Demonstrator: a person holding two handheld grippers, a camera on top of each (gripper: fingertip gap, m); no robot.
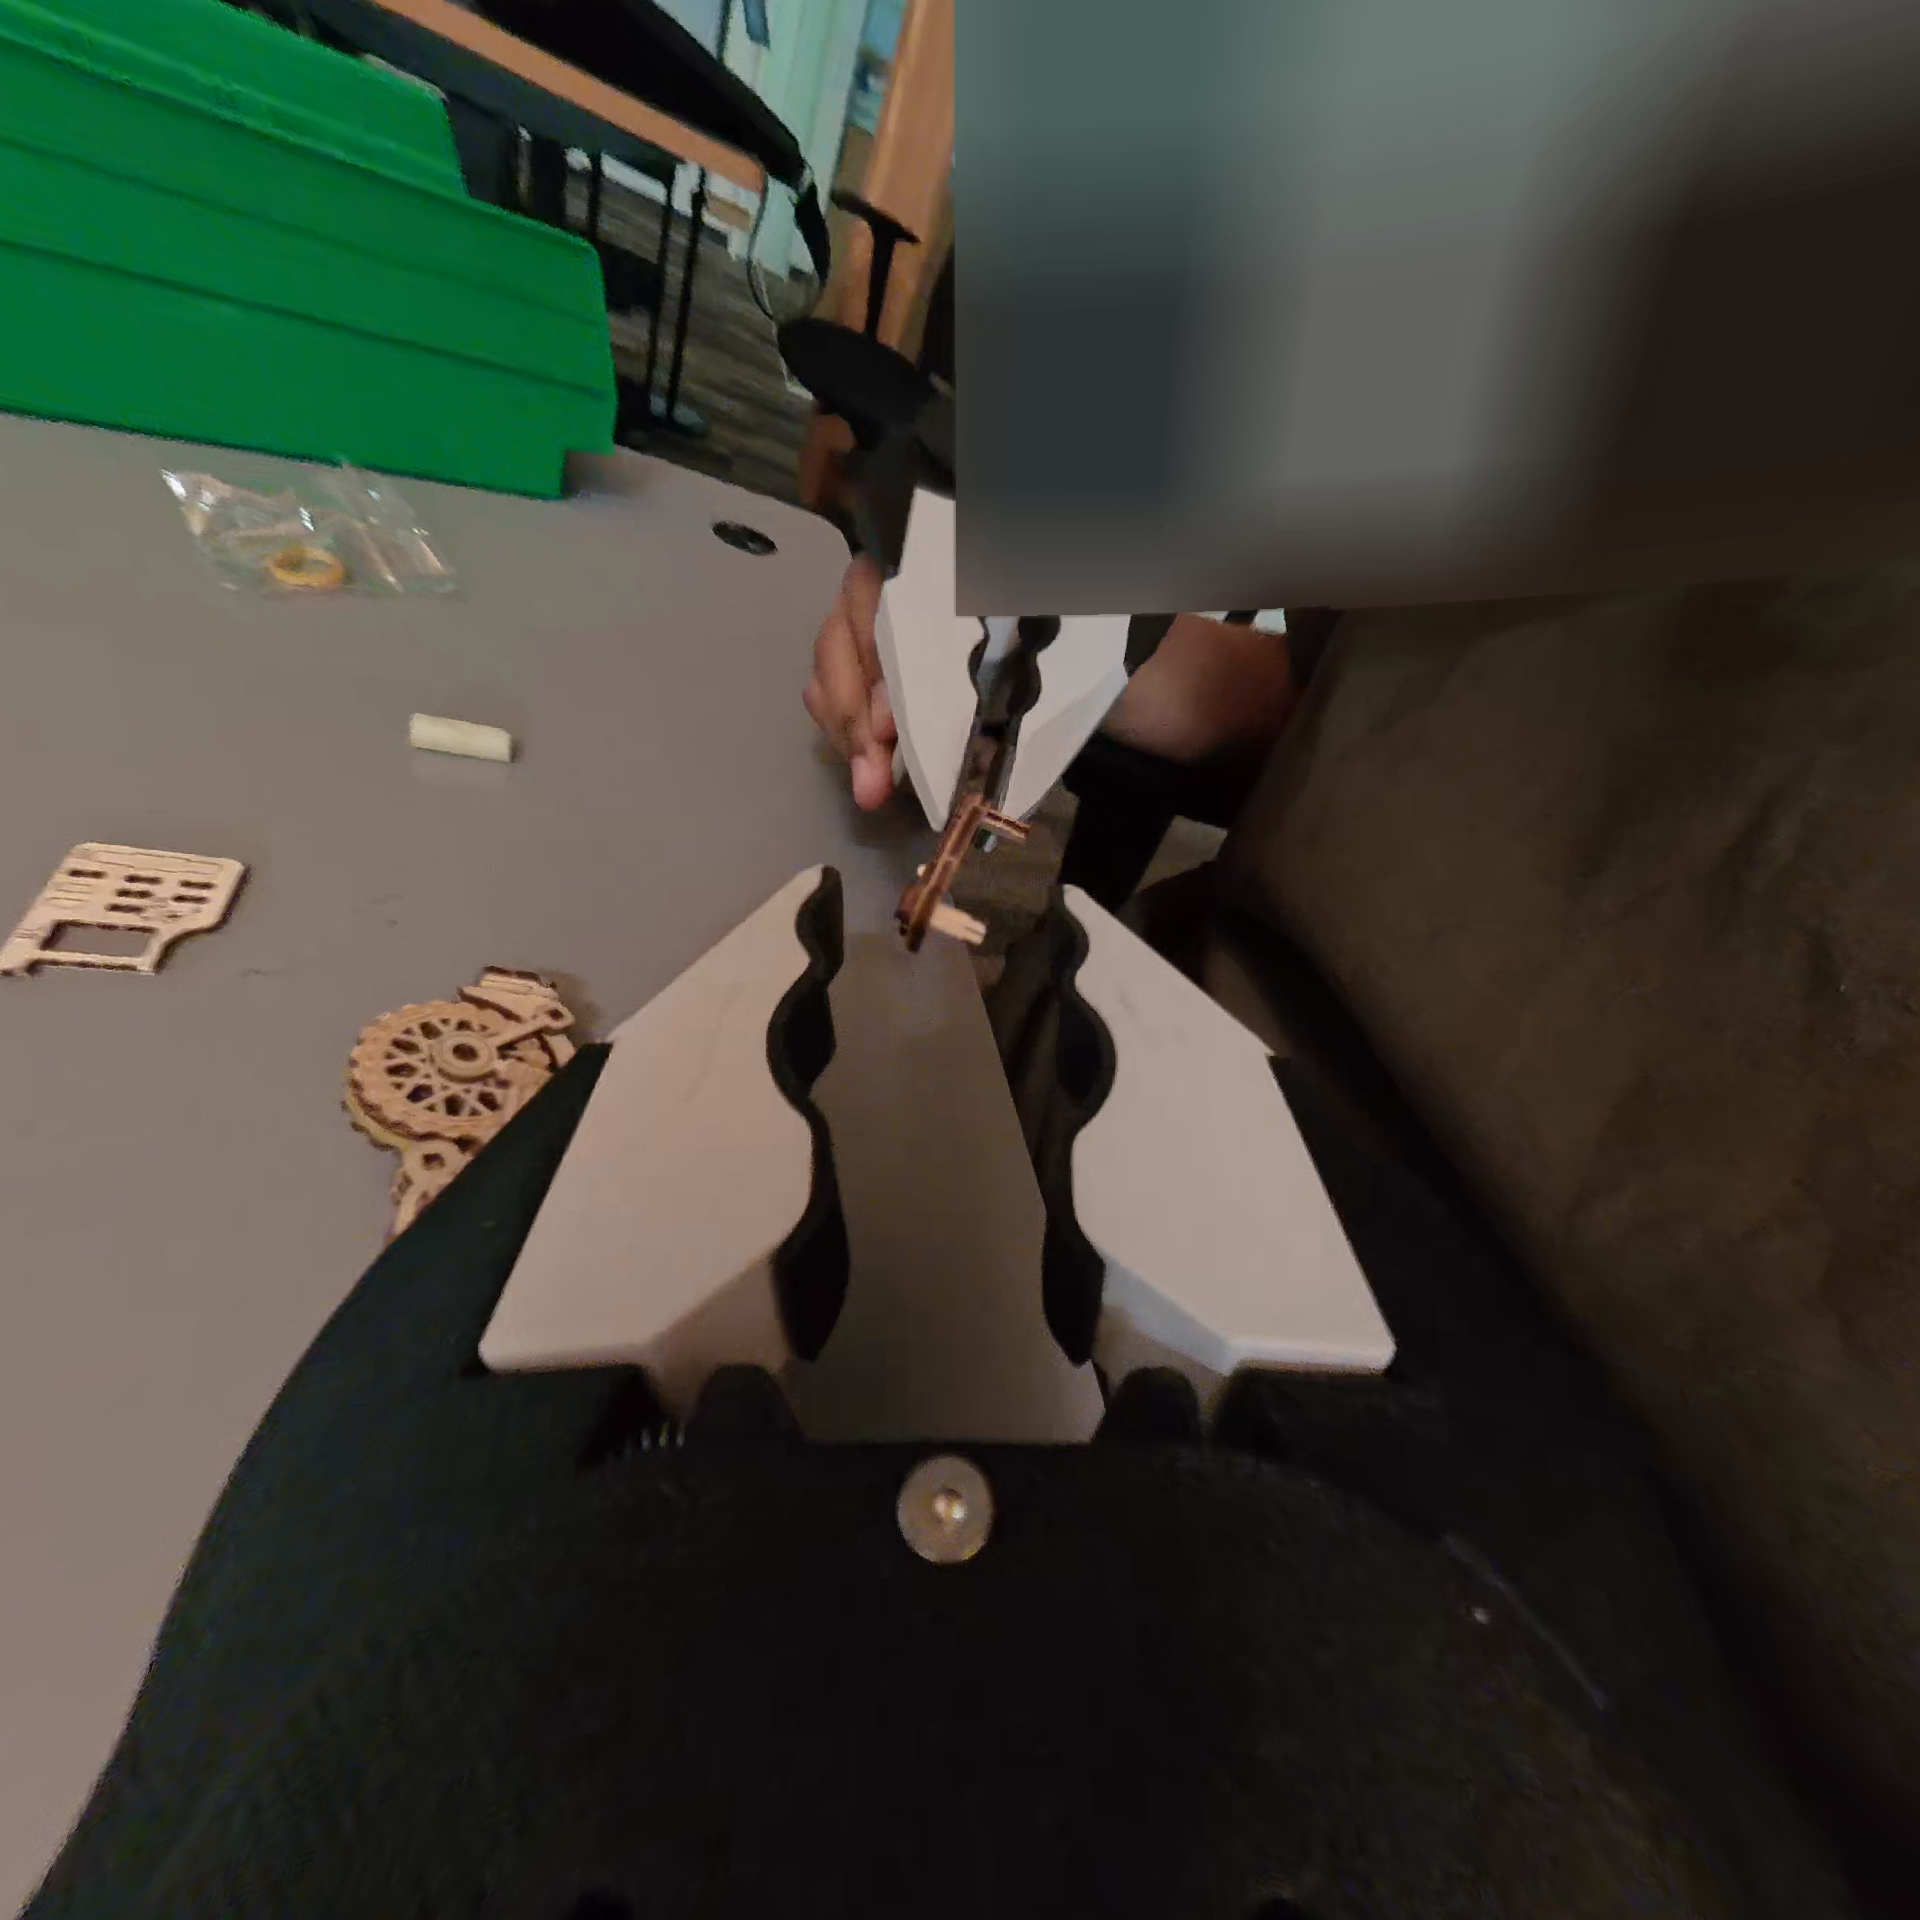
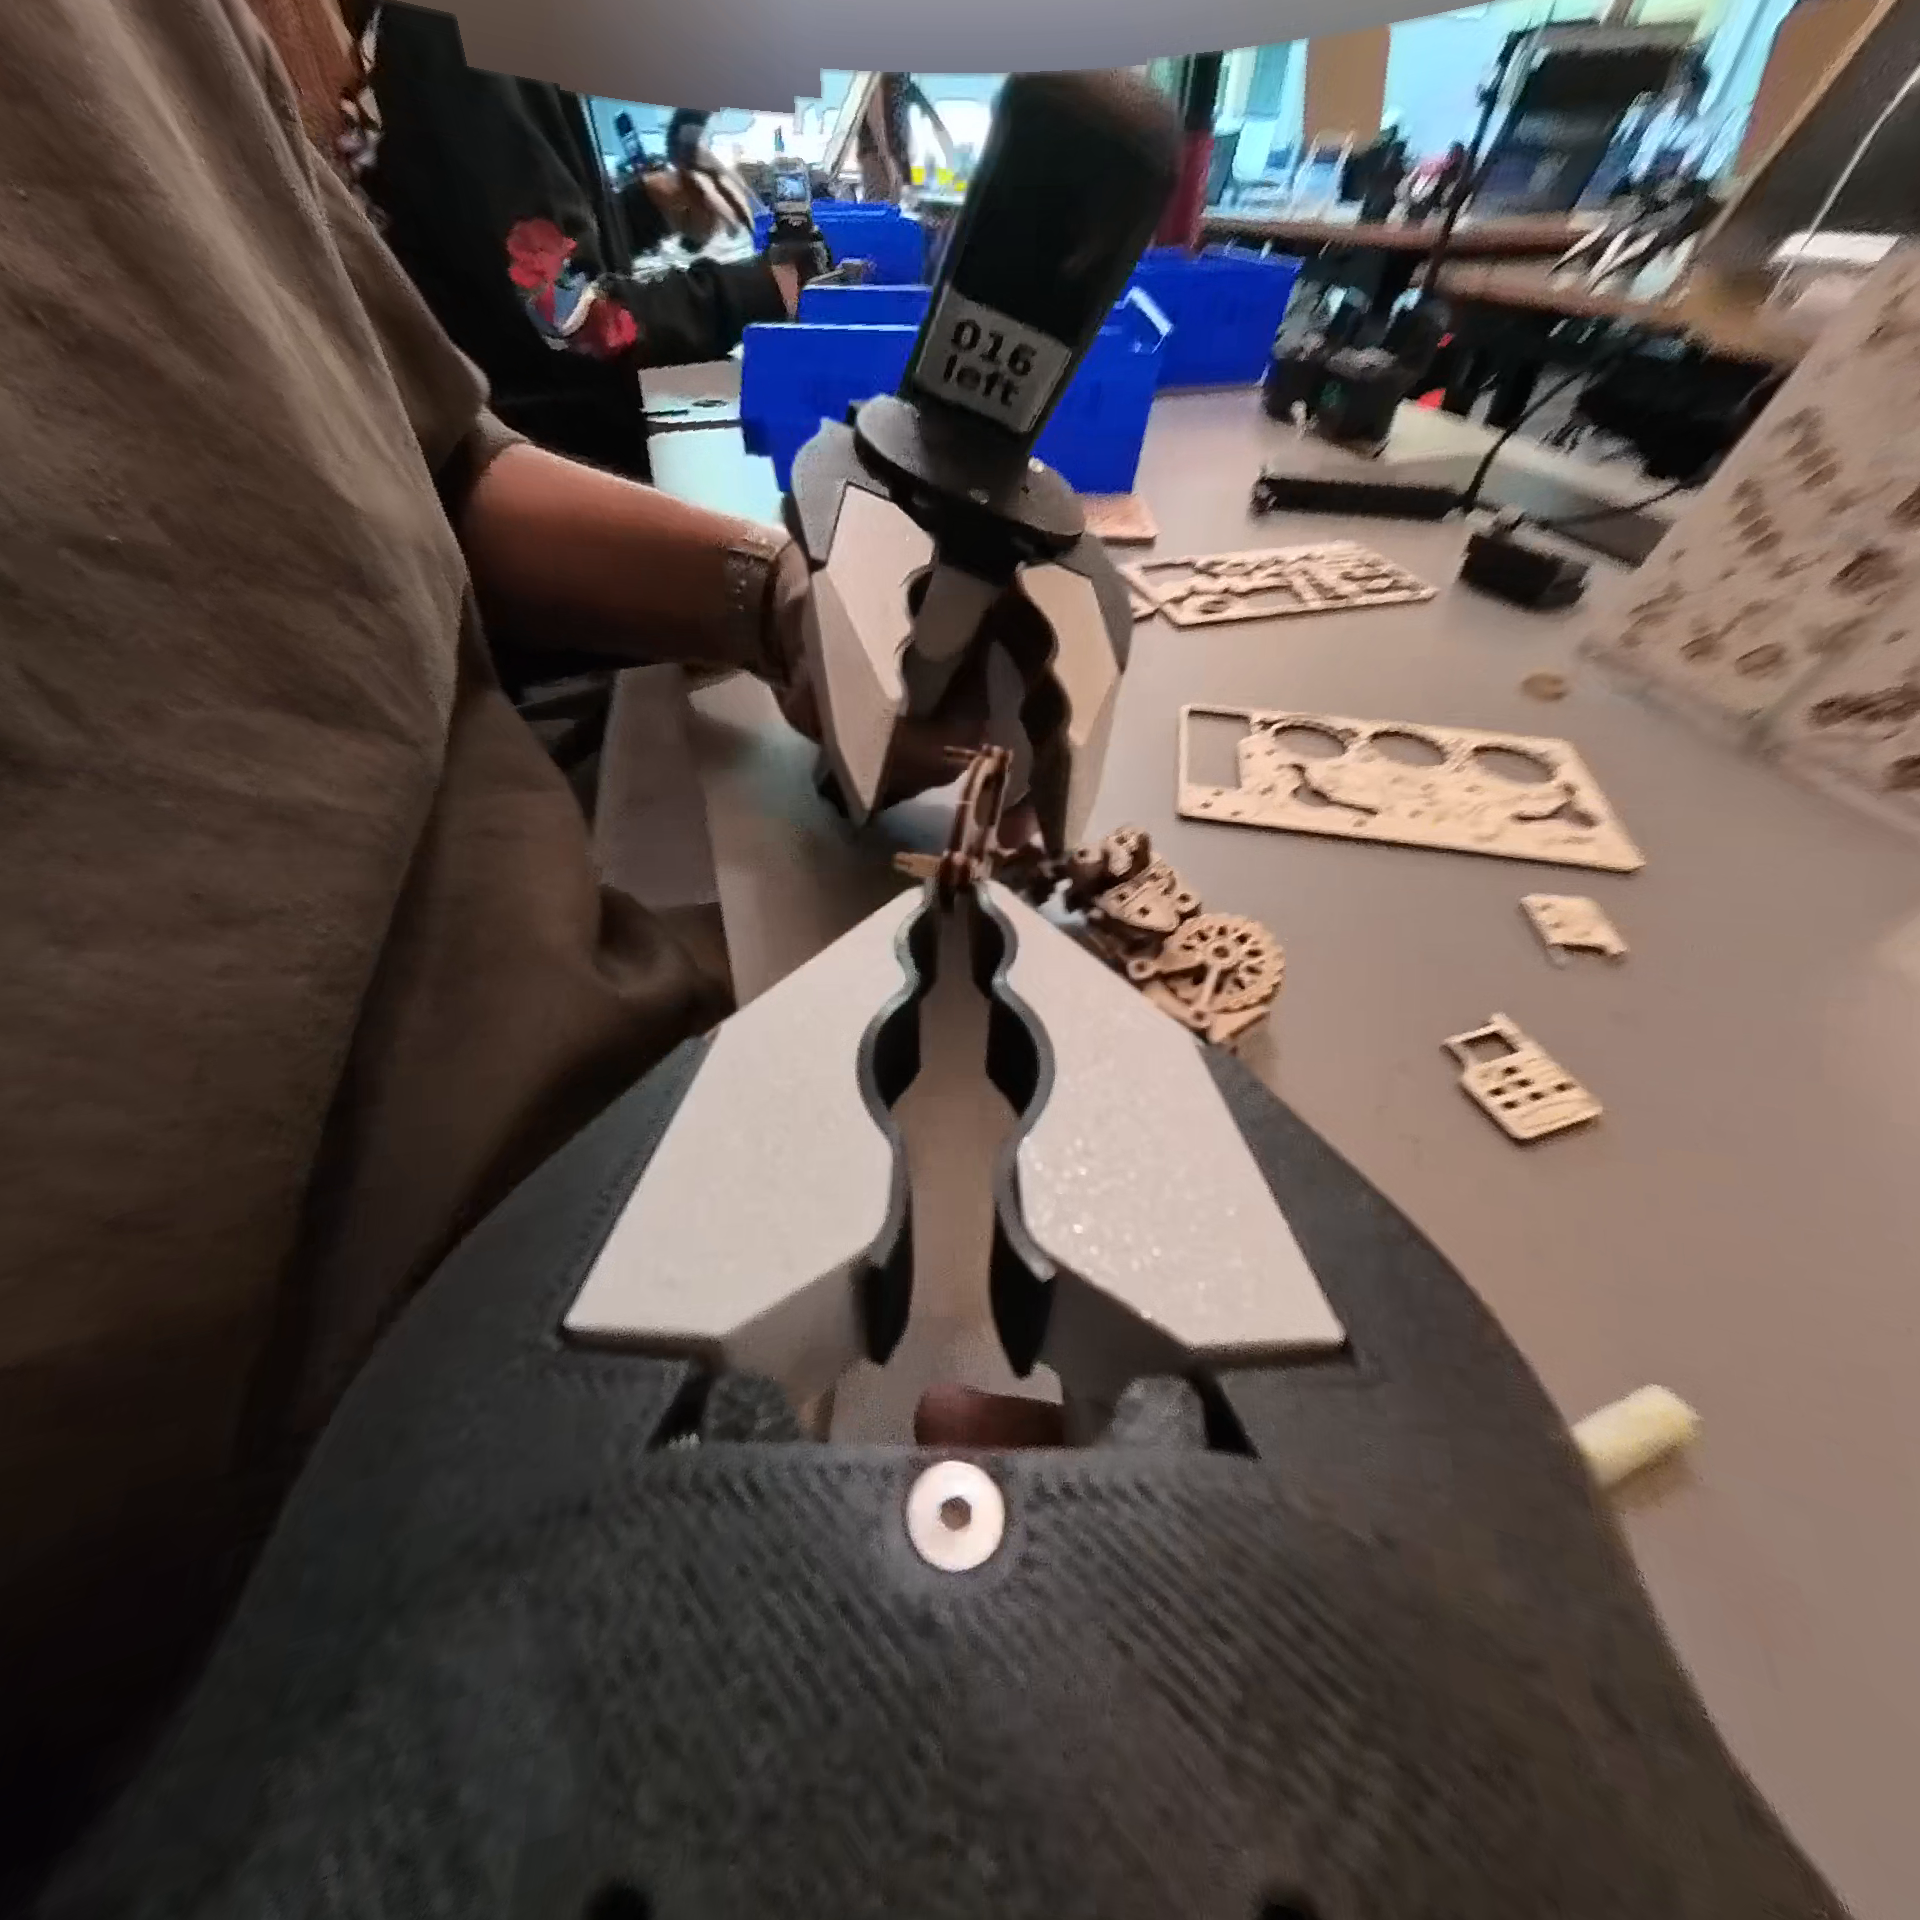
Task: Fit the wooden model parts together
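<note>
Left gripper (image 1: 940, 914) stands wide and empty. At its 12 o'clock, right gripper (image 1: 982, 816) pinches a slim wooden part (image 1: 951, 873). Geared sub-assembly (image 2: 1195, 951) waits on table (image 2: 1558, 1247); joining likely remains.

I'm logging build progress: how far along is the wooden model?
Done: a geared sub-assembly lies built on the table. In hand: the right gripper pinches a thin wooden strip; the left gripper is open beside it. Left: loose pieces and part sheets.

Slim brown wooden strip (image 1: 948, 871) with 2 pale cross-pegs, airborne; geared wooden subassembly (image 1: 457, 1070) flat on the table.
</note>
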